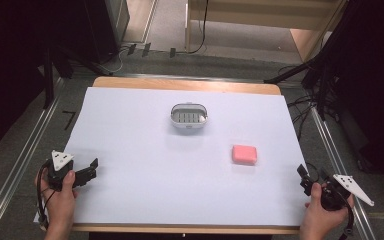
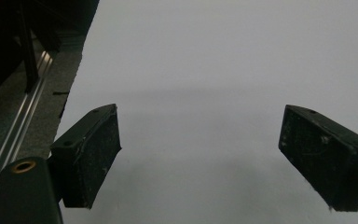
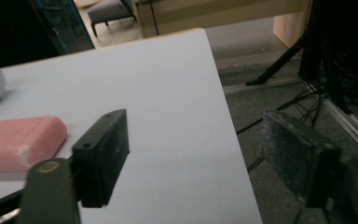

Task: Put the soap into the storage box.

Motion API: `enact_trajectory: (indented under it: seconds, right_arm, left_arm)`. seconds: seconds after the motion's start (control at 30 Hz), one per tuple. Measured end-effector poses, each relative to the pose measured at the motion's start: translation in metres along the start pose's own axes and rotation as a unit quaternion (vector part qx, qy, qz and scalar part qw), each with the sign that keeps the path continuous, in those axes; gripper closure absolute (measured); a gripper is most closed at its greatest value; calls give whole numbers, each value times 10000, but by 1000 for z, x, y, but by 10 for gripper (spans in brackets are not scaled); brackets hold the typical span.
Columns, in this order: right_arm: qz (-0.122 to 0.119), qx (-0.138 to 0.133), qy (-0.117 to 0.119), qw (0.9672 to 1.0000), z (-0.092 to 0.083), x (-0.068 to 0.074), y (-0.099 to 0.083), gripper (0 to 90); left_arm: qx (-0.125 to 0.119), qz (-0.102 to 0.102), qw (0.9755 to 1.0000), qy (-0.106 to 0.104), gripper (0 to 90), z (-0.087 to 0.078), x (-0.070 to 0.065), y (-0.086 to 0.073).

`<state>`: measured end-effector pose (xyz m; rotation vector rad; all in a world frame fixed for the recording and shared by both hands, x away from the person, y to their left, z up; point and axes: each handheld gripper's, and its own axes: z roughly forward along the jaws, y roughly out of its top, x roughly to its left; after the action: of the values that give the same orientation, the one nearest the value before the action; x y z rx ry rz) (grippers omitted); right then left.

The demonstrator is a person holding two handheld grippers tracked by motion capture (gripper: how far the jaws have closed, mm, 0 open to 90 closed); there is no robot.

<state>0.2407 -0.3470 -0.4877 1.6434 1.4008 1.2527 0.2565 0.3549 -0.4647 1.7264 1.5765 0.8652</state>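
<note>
- Pink rectangular soap bar lies flat on the white paper sheet that covers the wooden table, well apart from every edge of the sheet but nearest its right one.
- White oval plastic soap dish with a slatted grey insert sits beyond the bar and to its left, toward the middle of the sheet; the two are apart, not touching.
- Right gripper, held in the person's right hand, rests off the sheet's right edge, to the near right of the bar; its jaws stand partly apart with nothing between them, as the right gripper view confirms.
- Left gripper waits far to the bar's left at the sheet's left edge, jaws spread wide over bare paper and empty.
- Judged from this layout, the right gripper is the natural one to reach the bar; a clean pickup would call for coming in over the bar, setting the jaws across its shorter width and closing squarely on the flat sides.
- Room looks generous: bare paper surrounds the bar on all sides, and nothing lies between it and the dish.
- One caution is the sheet's right edge, where the table drops away to the floor cables visible past the right gripper.
</note>
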Motion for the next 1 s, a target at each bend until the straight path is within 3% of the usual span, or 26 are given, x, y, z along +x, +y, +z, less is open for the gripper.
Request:
enact_trajectory:
  seconds: [0.2, 0.27, 0.33, 0.43, 0.5, 0.53, 0.57, 0.6, 0.63, 0.7, 0.77, 0.93, 0.97, 1.0]
  right_arm:
    - [-185, 135, 157, 9996, 2, 2, 2, 297]
    - [-381, 326, 260, 9984, 2, 3, 4, 295]
    - [-621, 658, 302, 9954, 3, 7, 9, 257]
    - [-1008, 1038, 630, 9875, 8, 13, 15, 126]
    - [-1122, 1230, 765, 9831, 14, 15, 16, 127]
    - [-1122, 1230, 765, 9831, 14, 15, 16, 127]
    - [-1235, 1419, 894, 9781, 20, 17, 17, 127]
    - [-1235, 1419, 894, 9781, 20, 17, 17, 127]
    - [-1493, 1643, 854, 9713, 26, 20, 18, 138]
    - [-1737, 1773, 910, 9644, 30, 22, 21, 137]
    - [-2023, 1926, 1024, 9547, 34, 25, 25, 136]
    - [-2695, 2261, 1277, 9273, 43, 35, 36, 138]
    - [-2783, 2323, 1302, 9228, 45, 37, 38, 137]
    - [-2783, 2323, 1302, 9228, 45, 37, 38, 137]
  left_arm:
    - [4, 33, 10000, -3, 135, -1, 0, 0]
    - [-3, 39, 10000, -5, 135, -1, -1, 0]
    - [-1, 52, 10000, -7, 135, -1, -1, 0]
    - [18, 61, 10000, -11, 135, 0, -1, 0]
    - [18, 76, 10000, -2, 135, 0, -1, 0]
    - [18, 76, 10000, -2, 135, 0, -1, 0]
    - [15, 72, 10000, -7, 134, 0, -1, 0]
    - [15, 72, 10000, -7, 134, 0, -1, 0]
    - [15, 75, 10000, -6, 135, 0, -1, 0]
    - [13, 80, 10000, 0, 135, 0, -1, 0]
    - [13, 81, 10000, -1, 135, 0, -1, 0]
    - [20, 92, 10000, -1, 135, 0, -1, 0]
    - [13, 91, 10000, -3, 135, 0, -1, 0]
    - [13, 91, 10000, -3, 134, 0, -1, 0]
